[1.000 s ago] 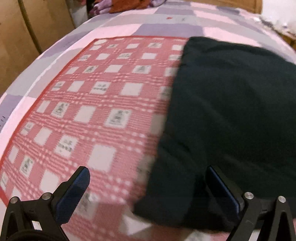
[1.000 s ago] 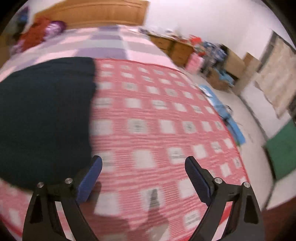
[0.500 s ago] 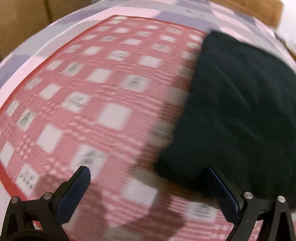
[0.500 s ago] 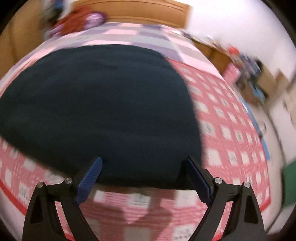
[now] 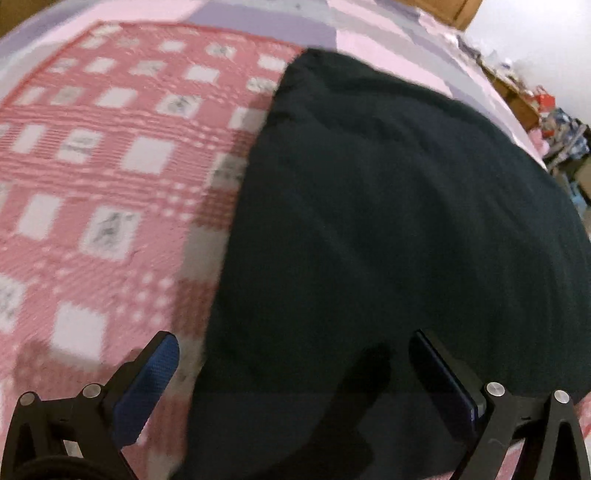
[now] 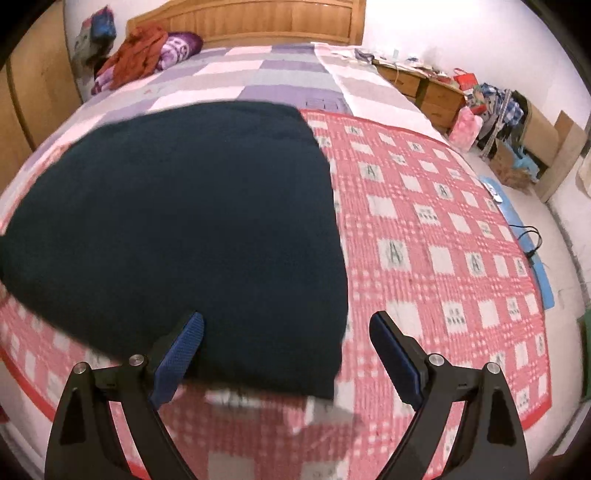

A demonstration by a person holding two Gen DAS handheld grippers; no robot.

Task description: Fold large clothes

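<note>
A dark, near-black garment [image 6: 177, 229] lies spread flat on the bed, a broad slab of cloth with a rounded outline; its exact type cannot be made out. Most of it rests on a red-and-white checked blanket [image 6: 436, 251], while its far edge reaches over onto the pink, grey and lilac patchwork bedspread [image 6: 258, 74] beyond. In the left wrist view the same garment [image 5: 388, 221] fills the right and centre of the frame, with the checked blanket [image 5: 103, 177] showing to its left, somewhat blurred. The left gripper [image 5: 291, 373] hovers above the garment's near left edge with its jaws wide apart and nothing between them; one blue pad sits over the blanket, the other over the dark cloth. The right gripper [image 6: 286, 343] hangs over the garment's near right corner, jaws likewise spread wide and holding nothing, its left pad over the cloth and its right pad over the blanket. At the head of the bed stands a wooden headboard [image 6: 258, 22], with a heap of orange and purple clothes [image 6: 144, 55] in the corner beside it. Along the wall to the right are low wooden cabinets [image 6: 424, 88] and a clutter of bags and boxes [image 6: 498, 122] on the floor.
</note>
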